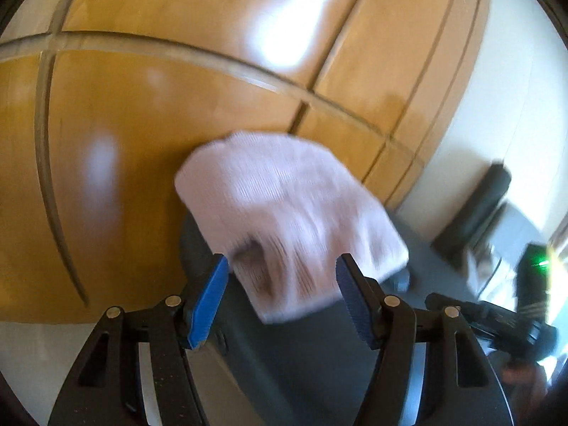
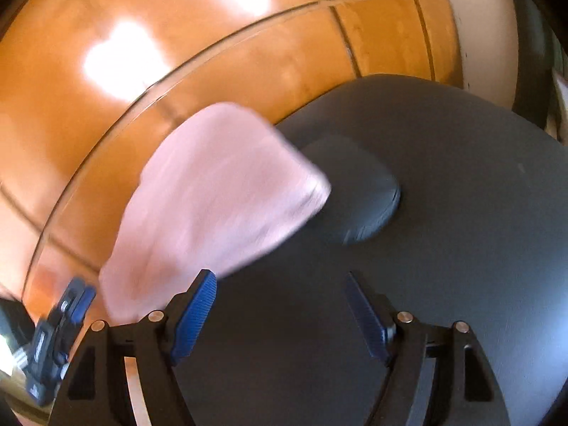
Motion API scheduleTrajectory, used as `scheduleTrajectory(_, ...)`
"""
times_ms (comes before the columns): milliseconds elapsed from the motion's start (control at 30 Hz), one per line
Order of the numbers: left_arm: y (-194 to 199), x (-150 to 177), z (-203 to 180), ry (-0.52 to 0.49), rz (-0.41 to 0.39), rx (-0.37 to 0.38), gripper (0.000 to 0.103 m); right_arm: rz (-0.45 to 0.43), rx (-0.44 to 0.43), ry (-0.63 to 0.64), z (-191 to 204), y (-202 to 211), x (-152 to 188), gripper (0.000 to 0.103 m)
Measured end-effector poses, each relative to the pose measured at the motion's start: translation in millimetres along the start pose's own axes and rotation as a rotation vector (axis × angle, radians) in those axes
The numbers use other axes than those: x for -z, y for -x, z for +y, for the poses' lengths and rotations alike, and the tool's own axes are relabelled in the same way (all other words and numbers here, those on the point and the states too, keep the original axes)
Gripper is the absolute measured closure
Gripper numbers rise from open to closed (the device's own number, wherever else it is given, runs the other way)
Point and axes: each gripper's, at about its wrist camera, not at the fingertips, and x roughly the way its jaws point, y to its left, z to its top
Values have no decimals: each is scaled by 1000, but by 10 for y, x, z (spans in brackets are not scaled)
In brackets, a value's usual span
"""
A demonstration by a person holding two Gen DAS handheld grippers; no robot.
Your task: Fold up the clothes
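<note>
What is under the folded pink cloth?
The folded pink cloth lies partly on the dark grey pad and partly on the wooden tabletop. What it covers cannot be seen.

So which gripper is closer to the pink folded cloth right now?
Left, as far as these blurred views show. The left gripper stands open with the pink folded cloth right ahead between its fingers. The right gripper, also open, sits off to the cloth's side over the dark cushion.

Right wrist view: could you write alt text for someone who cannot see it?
A folded pink cloth lies blurred, partly on a dark grey cushioned seat, above an orange tiled floor. The right gripper has its blue-padded jaws open, holding nothing.
</note>
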Motion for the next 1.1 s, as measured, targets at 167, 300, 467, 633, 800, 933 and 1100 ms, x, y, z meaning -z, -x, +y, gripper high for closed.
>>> scheduleTrajectory(167, 140, 354, -222, -36, 51, -101, 36, -122, 104, 147, 330, 338, 521, 26)
scheduleTrajectory(300, 174, 505, -376, -53, 97, -205, 36, -122, 188, 253, 563, 90, 575, 26)
scheduleTrajectory(467, 217, 660, -451, -36, 114, -268, 36, -100, 179, 303, 566, 61, 664, 26)
scheduleTrajectory(633, 98, 747, -526, -33, 144, -320, 36, -50, 217, 292, 524, -47, 689, 26)
scheduleTrajectory(800, -20, 805, -546, -24, 189, -338, 36, -11, 241, 220, 361, -153, 676, 26)
scheduleTrajectory(933, 8, 827, -566, -27, 173, -344, 36, -52, 256, 223, 382, -116, 686, 26)
scheduleTrajectory(1100, 22, 876, -585, -38, 160, -358, 36, -97, 281, 268, 449, -34, 762, 26)
